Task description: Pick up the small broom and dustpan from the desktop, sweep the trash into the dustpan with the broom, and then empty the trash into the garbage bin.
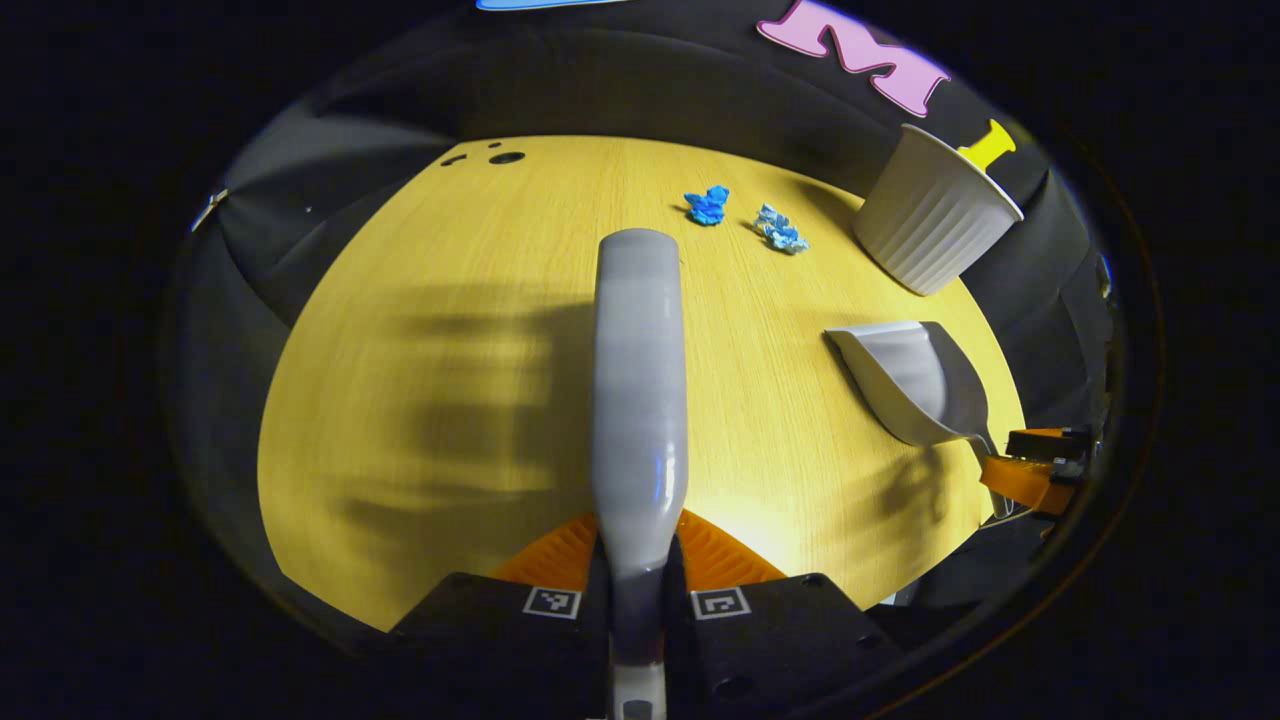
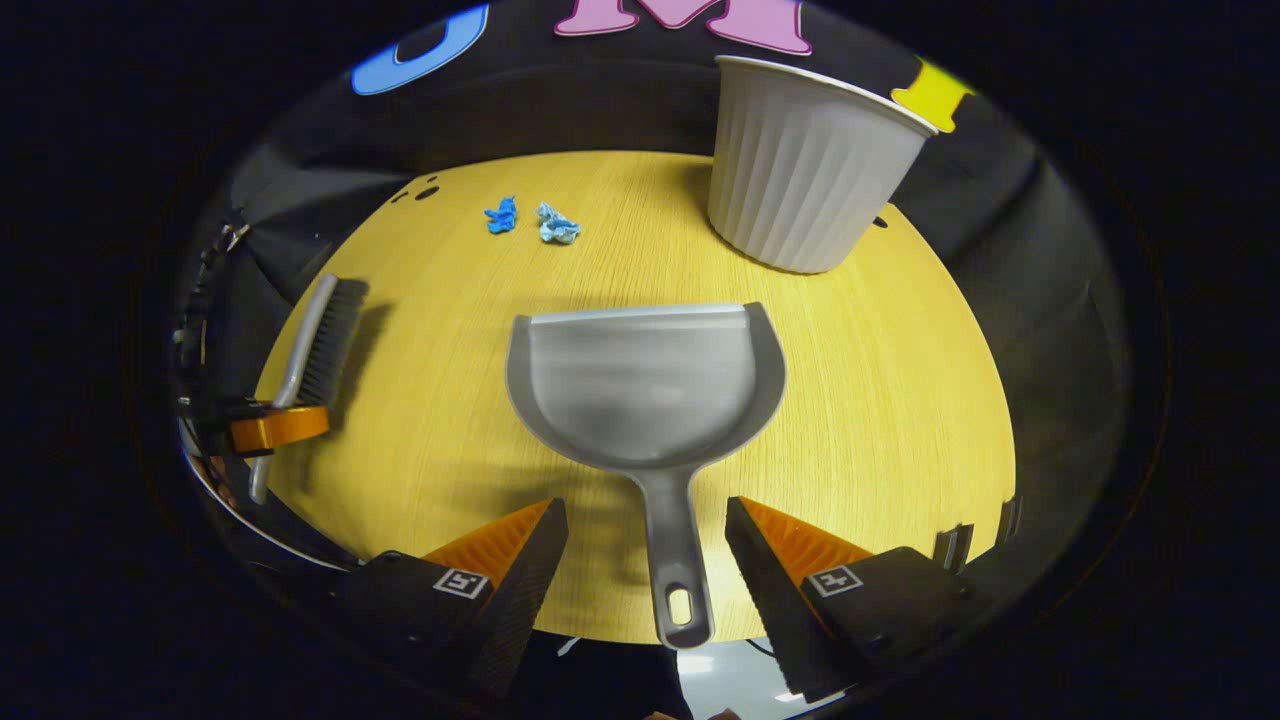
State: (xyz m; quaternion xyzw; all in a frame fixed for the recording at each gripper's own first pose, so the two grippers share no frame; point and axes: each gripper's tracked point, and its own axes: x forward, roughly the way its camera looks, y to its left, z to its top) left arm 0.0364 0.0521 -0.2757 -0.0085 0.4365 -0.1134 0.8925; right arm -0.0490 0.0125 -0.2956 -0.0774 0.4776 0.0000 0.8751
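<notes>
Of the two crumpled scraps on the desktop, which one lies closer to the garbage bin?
The paler, light-blue scrap. It lies on the side toward the garbage bin, while the solid bright-blue scrap sits just beyond it, farther from the bin.

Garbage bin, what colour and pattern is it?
Pale grey garbage bin with vertical ribs, clearest in the right gripper view.
</notes>
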